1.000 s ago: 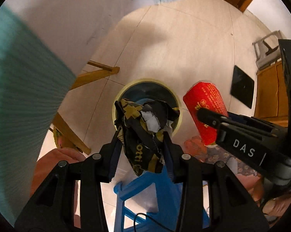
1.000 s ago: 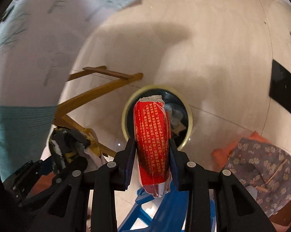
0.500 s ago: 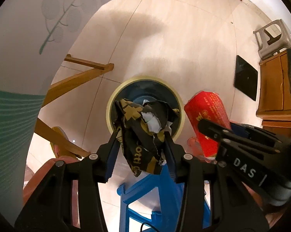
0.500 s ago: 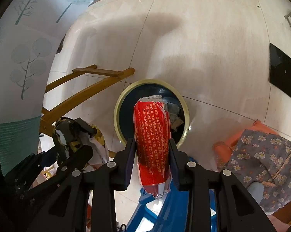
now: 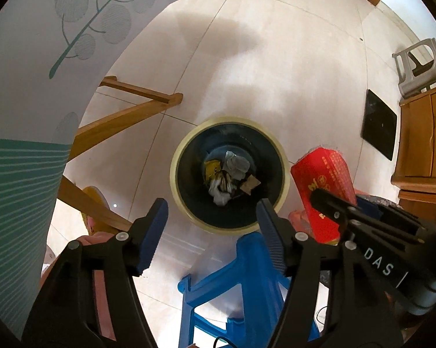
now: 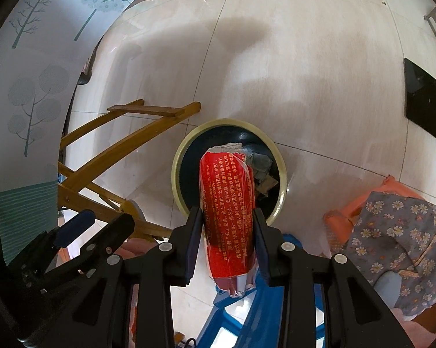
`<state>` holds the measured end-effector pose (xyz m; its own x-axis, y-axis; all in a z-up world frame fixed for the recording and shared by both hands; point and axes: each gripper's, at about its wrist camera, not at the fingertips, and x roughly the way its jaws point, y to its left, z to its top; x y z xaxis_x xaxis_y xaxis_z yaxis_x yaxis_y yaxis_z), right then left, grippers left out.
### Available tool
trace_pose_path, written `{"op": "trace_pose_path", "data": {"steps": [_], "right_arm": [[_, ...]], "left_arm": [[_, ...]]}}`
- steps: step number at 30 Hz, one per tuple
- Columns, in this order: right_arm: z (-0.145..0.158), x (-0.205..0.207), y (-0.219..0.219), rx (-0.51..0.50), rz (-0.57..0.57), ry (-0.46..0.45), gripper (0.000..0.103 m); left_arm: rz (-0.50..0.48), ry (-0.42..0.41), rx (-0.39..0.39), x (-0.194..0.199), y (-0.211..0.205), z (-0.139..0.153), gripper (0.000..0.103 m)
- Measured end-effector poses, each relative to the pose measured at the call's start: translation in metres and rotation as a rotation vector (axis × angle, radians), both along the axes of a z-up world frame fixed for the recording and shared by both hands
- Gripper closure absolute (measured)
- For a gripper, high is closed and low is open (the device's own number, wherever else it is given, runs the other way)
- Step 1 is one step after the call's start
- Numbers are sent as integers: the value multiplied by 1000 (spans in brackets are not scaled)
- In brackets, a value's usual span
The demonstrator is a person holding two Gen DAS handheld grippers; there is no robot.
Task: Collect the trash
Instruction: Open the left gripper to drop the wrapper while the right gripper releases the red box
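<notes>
A round bin with a pale yellow rim (image 5: 287,179) stands on the tiled floor, seen from above, with crumpled wrappers (image 5: 226,177) at its bottom. My left gripper (image 5: 212,220) is open and empty above the bin's near edge. My right gripper (image 6: 228,223) is shut on a red packet with gold print (image 6: 226,203), held over the same bin's rim (image 6: 175,179). The red packet (image 5: 325,182) also shows to the right in the left wrist view. The left gripper's blue pad (image 6: 74,227) shows at lower left in the right wrist view.
A blue plastic stool (image 5: 241,284) stands below the grippers. Wooden table legs (image 5: 122,116) and a tree-print tablecloth (image 5: 29,87) are on the left. A person's floral clothing (image 6: 397,246) is at the right, with a black square (image 5: 378,129), a white stool (image 5: 418,63) and a wooden cabinet (image 5: 421,145) beyond.
My left gripper opened and let go of the black and yellow wrapper, which dropped into the bin. The right gripper still holds the red packet over the bin.
</notes>
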<state>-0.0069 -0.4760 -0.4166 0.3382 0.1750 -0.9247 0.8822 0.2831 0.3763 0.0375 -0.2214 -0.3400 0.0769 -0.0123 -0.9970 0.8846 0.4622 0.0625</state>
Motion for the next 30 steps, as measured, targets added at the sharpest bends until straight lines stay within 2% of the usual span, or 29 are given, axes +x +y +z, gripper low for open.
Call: {"op": "trace_pose_path", "data": {"steps": [7,18,21,26,30], "right_arm": [[-3,3,1,17,6,-6,68],[-9,15,11,103,4,-70,58],[-8,16,11,100,2,-74,57],[-6,14,9,91,-4,-69,47],[-6,13,8,86,1,-70,46]], "left_arm": [[31,-21,-11,-3,6,10,42],[94,-151,11,-4,24,29,42],[102,-153,12,-4,26,31,42],[115,-152,12,-3,27,35,42],[120,-144,8,-3,27,41,42]]}}
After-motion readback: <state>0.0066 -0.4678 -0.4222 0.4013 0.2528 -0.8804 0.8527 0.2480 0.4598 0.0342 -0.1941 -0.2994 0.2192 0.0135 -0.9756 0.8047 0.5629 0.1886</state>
